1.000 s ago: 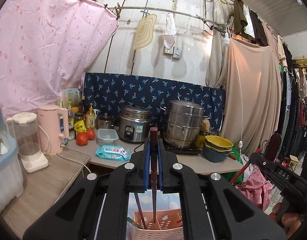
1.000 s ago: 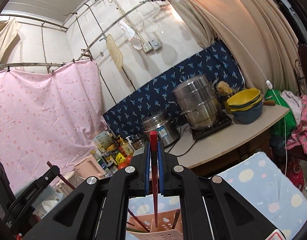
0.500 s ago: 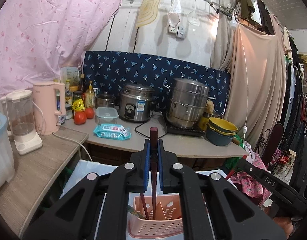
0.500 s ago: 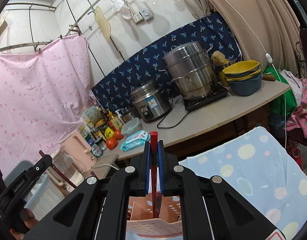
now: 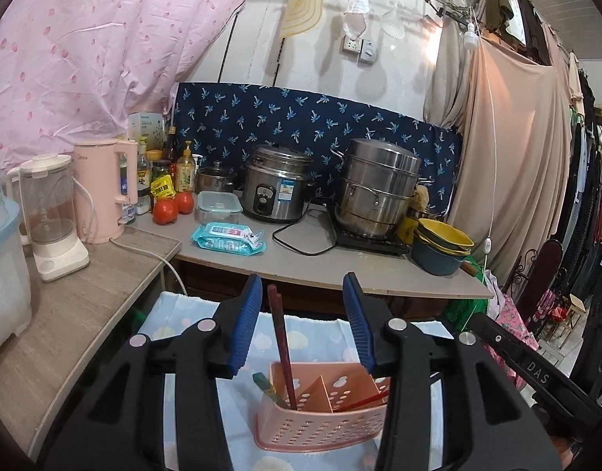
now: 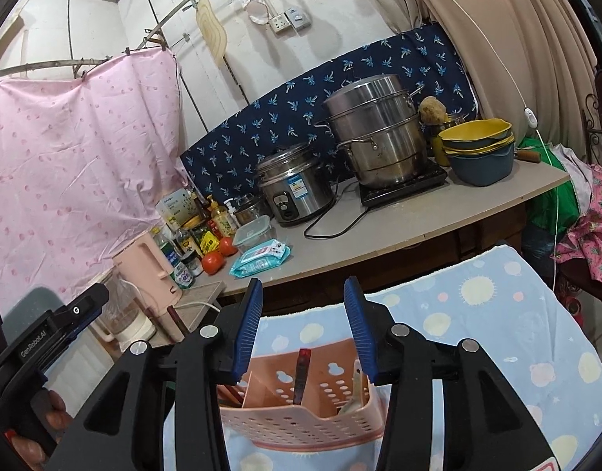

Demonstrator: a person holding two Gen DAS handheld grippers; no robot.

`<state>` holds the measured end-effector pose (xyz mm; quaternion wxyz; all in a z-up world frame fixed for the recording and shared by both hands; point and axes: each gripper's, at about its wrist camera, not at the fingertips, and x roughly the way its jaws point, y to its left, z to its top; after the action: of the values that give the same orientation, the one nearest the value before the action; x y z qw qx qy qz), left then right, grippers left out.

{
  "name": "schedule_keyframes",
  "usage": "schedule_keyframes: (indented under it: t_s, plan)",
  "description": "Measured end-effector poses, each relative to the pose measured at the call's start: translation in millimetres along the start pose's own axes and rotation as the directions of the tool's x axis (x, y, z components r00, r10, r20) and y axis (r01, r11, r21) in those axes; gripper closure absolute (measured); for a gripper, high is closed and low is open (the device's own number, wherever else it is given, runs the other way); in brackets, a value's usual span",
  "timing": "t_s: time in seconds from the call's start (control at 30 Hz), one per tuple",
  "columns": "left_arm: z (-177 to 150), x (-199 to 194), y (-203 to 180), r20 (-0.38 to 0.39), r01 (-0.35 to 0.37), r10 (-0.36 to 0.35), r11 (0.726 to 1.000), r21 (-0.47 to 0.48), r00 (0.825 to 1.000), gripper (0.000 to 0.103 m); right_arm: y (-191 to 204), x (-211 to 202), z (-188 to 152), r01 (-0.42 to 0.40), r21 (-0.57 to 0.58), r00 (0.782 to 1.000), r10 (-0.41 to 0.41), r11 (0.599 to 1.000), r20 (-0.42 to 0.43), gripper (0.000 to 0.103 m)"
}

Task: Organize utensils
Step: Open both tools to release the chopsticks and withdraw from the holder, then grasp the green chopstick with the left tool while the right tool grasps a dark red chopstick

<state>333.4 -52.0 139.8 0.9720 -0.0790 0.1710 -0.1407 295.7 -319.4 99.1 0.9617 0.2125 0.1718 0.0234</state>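
Both grippers, clamped on dark red chopsticks a second ago, are now opening. The left gripper [image 5: 304, 322] and right gripper [image 6: 304, 324] touch nothing. The dark red chopsticks [image 5: 281, 345] stand loose in the perforated pink plastic utensil basket [image 5: 320, 428] on the pale blue patterned cloth [image 6: 477, 314].

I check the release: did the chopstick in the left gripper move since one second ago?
Yes. The dark red chopstick sank into the pink basket; the left gripper is opening, off it.
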Motion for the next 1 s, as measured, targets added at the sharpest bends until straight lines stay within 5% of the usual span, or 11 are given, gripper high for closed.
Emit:
schedule_keyframes:
  t_s: [0.3, 0.63, 1.0]
  plan:
    - [-20.8, -28.2, -4.4, -0.028, 0.004, -0.003, 0.999, 0.039, 1.000, 0.062, 1.1, -26.4, -20.3, 0.000, -0.024, 1.000, -0.001, 1.000, -0.024, 0.060]
    - [-75.9, -78.7, -6.1, -0.119, 0.014, -0.005, 0.997, 0.070, 0.993, 0.062, -3.3, -78.3, -86.8, 0.028, -0.090, 0.991, -0.039, 0.996, -0.126, 0.060]
    - [-170.6, -116.8, -4.2, -0.333, 0.017, 0.017, 0.995, 0.100, 0.943, 0.062, -12.5, -149.0, -190.2, 0.042, -0.127, 0.943, -0.082, 0.991, -0.323, 0.060]
